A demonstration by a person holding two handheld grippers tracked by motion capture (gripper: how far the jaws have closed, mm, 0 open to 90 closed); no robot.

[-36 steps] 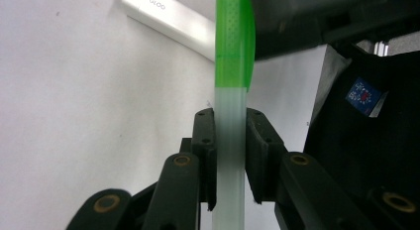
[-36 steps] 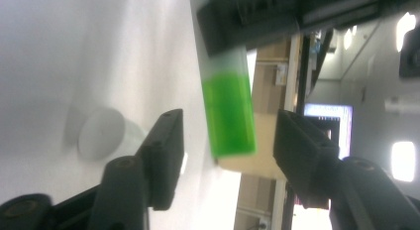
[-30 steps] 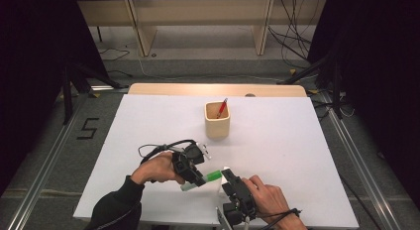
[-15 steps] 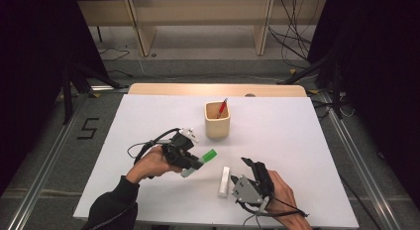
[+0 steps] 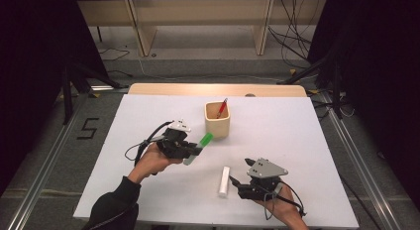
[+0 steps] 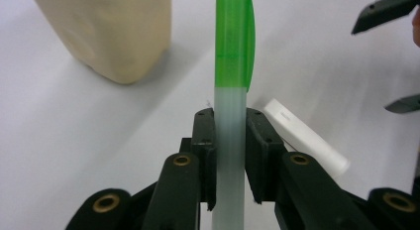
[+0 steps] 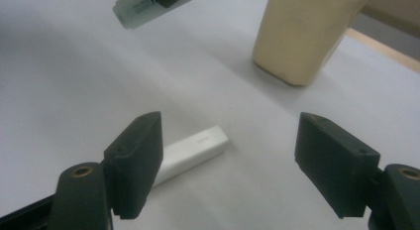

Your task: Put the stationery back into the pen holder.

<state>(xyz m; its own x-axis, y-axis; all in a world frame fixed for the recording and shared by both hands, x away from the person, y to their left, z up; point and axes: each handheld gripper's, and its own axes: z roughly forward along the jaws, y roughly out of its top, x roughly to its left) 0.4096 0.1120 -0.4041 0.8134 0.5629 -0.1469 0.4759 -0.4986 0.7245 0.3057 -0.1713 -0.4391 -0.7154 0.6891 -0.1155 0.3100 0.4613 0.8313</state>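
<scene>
Left gripper (image 5: 194,149) clamps green marker (image 5: 198,148) near beige cup (image 5: 217,124); right gripper (image 5: 235,184), jaws just opening, empty beside white cap (image 5: 225,181)

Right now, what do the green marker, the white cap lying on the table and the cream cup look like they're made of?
Green marker: probably plastic; frosted see-through barrel, glossy green end.
White cap: likely plastic too; opaque, smooth, soft sheen, squared edges.
Cream cup: hard to call, ceramic or thick plastic; matte, even colour, rounded corners, no grain.
</scene>
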